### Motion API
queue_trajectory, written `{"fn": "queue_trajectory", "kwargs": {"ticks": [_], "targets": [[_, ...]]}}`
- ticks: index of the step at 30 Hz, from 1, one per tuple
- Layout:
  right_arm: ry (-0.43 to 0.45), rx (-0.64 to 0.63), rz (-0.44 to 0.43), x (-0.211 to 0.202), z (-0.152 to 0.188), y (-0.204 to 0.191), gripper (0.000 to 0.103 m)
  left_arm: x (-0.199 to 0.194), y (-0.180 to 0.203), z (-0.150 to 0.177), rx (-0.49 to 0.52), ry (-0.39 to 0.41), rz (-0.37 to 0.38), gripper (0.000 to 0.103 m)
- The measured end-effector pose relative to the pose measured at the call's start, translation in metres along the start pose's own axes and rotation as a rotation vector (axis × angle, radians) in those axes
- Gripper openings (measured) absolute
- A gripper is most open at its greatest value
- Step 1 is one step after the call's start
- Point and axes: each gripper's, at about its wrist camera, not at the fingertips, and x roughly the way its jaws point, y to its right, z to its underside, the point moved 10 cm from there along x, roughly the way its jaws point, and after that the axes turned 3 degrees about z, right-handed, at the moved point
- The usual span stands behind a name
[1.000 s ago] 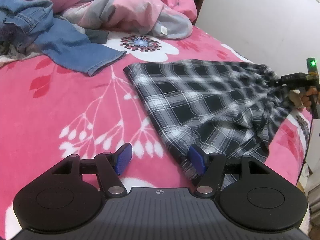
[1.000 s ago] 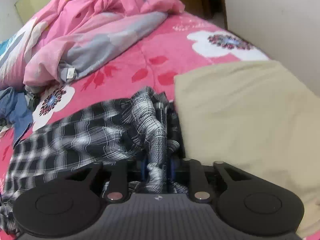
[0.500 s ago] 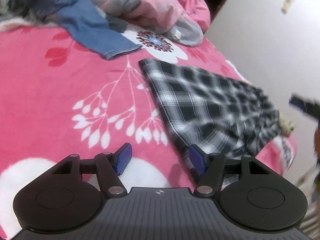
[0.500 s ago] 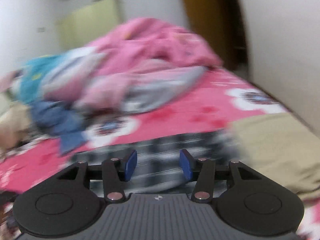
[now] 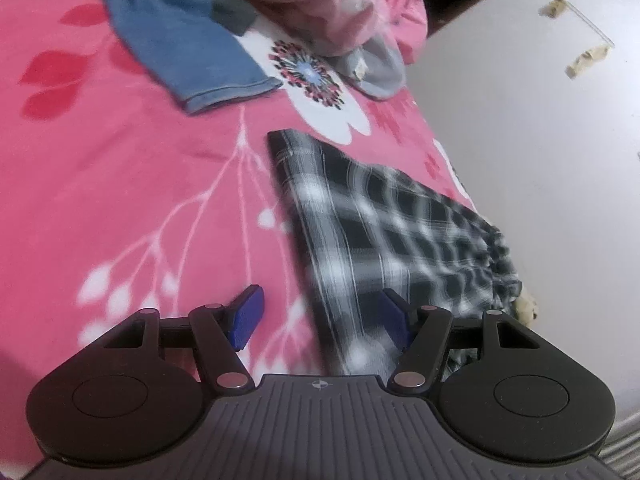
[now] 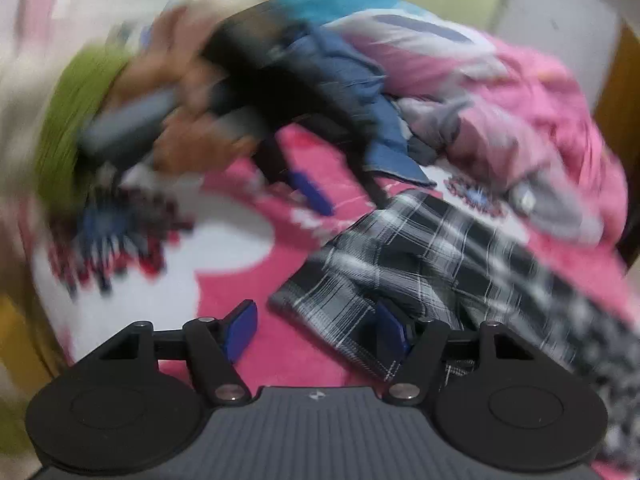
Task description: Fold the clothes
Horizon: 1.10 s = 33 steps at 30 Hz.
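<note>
Right claw (image 6: 316, 332) off the plaid cloth (image 6: 440, 272) now: a second ago clamped on its bunched end beside the beige sheet, half a second ago already open and swinging, now spread wide and hovering low over the cloth's near corner, right pad just over the fabric, holding nothing. Hard to say through the blur whether that pad touches. Left claw (image 5: 320, 316) likewise wide apart, as it was a second ago, but shifted along the bed (image 5: 120, 200), nearer the cloth's long edge, right pad over the plaid cloth (image 5: 380, 232), left pad over bare bedspread, gripping nothing. Also visible from the right wrist: the left hand (image 6: 192, 120), blurred, mid-swing. Cloth lying flat on the bed as a tapering shape, layers doubled, far end gathered near the bed's edge by the wall (image 5: 540, 140). Jeans (image 5: 188, 40) and pink duvet (image 5: 340, 4) heaped beyond, apart from it. Meaning for the task, as a judgement: released and laid out, both claws regrouping at one side, looks like lining up for a fresh pinch along that edge.
</note>
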Motion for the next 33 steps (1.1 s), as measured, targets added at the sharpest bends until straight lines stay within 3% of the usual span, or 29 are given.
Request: {"fn": "queue_trajectory", "kwargs": {"ticks": [7, 14, 15, 17, 19, 21, 24, 27, 33], "targets": [[0.013, -0.143, 0.176, 0.026, -0.011, 0.005, 0.073, 0.029, -0.006, -0.03, -0.042, -0.003, 0.048, 0.054], [-0.011, -0.194, 0.279, 0.059, -0.021, 0.02, 0.072, 0.051, -0.012, -0.049, -0.103, -0.002, 0.047, 0.03], [-0.022, -0.18, 0.283, 0.063, -0.021, 0.024, 0.067, 0.053, -0.013, -0.05, -0.11, 0.002, 0.046, 0.026], [-0.048, -0.16, 0.287, 0.065, -0.017, 0.024, 0.046, 0.057, -0.013, -0.051, -0.123, 0.011, 0.045, 0.011], [-0.073, -0.153, 0.308, 0.068, -0.014, 0.025, 0.013, 0.057, -0.013, -0.05, -0.134, 0.026, 0.047, 0.007], [-0.071, -0.133, 0.341, 0.067, -0.015, 0.028, 0.01, 0.052, -0.012, -0.051, -0.137, 0.046, 0.052, 0.004], [-0.054, -0.067, 0.34, 0.057, -0.025, 0.03, 0.009, 0.041, -0.011, -0.054, -0.16, 0.073, 0.07, 0.004], [-0.055, -0.079, 0.326, 0.048, -0.033, 0.02, 0.009, 0.023, -0.016, -0.055, -0.19, 0.09, 0.083, 0.002], [-0.009, -0.087, 0.255, 0.037, -0.064, -0.018, 0.008, -0.046, -0.046, -0.056, -0.227, 0.153, 0.058, 0.002]]}}
